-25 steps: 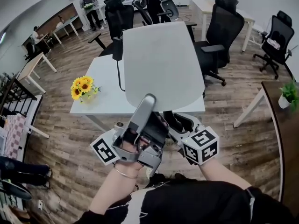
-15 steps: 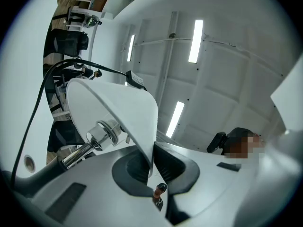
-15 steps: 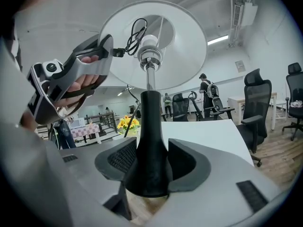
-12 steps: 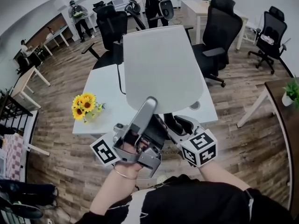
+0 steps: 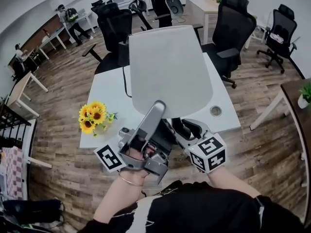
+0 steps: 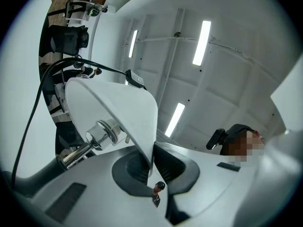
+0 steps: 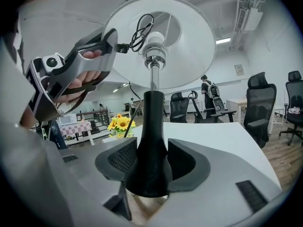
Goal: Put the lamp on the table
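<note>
The lamp point(image 5: 170, 72) is up in the air over the near edge of the white table point(image 5: 109, 98), carried in both grippers. Left gripper point(image 6: 150, 161) is pinched tight on the rim of the shade point(image 6: 118, 108). Right gripper point(image 7: 152, 161), jaws just drawing in a touch, clamps the black base point(image 7: 150, 126). Sunflowers point(image 5: 95, 118) stand on the table's near left corner, office chairs point(image 5: 233, 23) beyond

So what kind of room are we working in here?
Most likely an open-plan office or shared workspace. There are black swivel chairs, a white table with more desks behind it, and people standing at benches along the far wall.
</note>
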